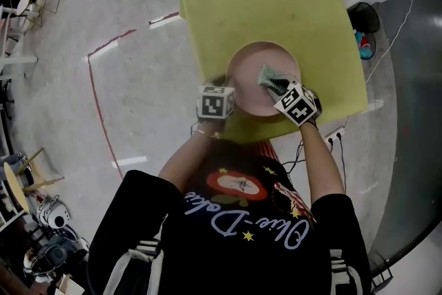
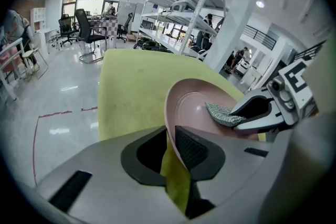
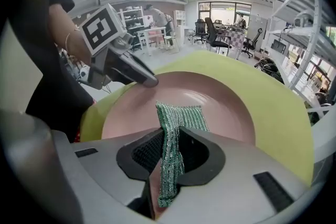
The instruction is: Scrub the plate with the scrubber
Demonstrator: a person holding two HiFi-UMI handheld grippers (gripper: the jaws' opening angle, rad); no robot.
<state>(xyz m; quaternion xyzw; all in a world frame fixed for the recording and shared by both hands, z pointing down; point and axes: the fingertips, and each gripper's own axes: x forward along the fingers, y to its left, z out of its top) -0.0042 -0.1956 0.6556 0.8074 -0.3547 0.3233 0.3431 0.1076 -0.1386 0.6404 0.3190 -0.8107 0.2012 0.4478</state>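
Lying on the table (image 1: 276, 3), the plate (image 1: 259, 76) is clamped at its near rim by the left gripper (image 2: 174, 150), while the scrubber (image 3: 181, 118) is pinched in the right gripper (image 3: 167, 157) and laid on the plate's face. Were hard strokes applied, the rim could be levered loose or the scrubber dragged out. No brand is seen; script on the shirt (image 1: 242, 224) cannot be read surely.

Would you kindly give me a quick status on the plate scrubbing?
Left tongs shut on plate rim. Right tongs shut on green scrubber, scrubber against plate's inside. No obstruction seen.
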